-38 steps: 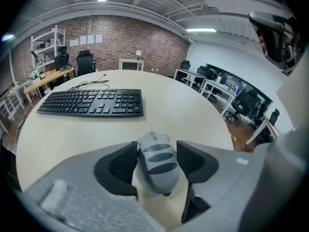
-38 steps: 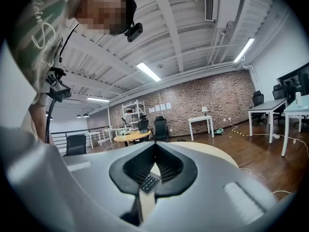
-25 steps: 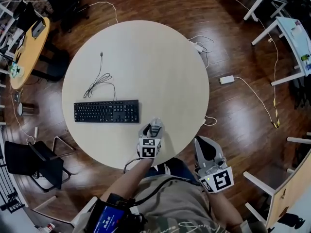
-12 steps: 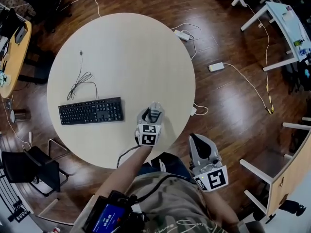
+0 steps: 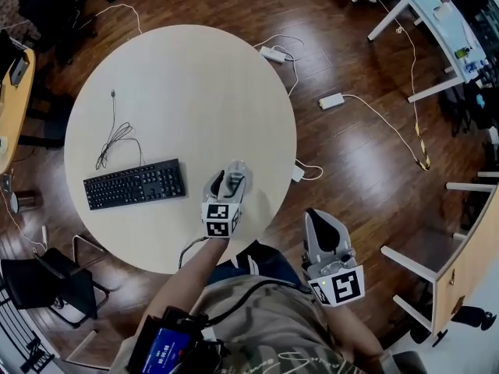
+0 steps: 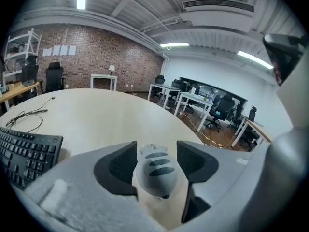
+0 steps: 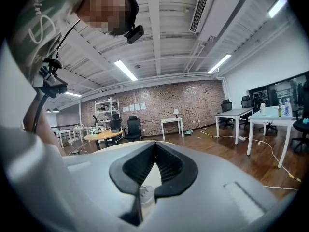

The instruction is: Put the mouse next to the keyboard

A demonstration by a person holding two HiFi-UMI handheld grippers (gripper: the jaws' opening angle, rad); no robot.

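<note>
Left gripper point(image 5: 228, 176) clamps a pale grey mouse point(image 6: 155, 170) over the round beige table point(image 5: 179, 84), at the black keyboard point(image 5: 134, 184)'s three o'clock; right gripper point(image 5: 323, 226), jaws together, hangs off-table at five o'clock.

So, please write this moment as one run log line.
left tool: shut on mouse | mouse: right of keyboard, apart from it | right tool: shut, empty, off the table

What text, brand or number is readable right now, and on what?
None reads clearly.
Keyboard: key legends too small.
Shirt: script lettering, cut off, unreadable.
Blue screen at the chest: blurred.
Mouse in the left tongs: no print shows.
</note>
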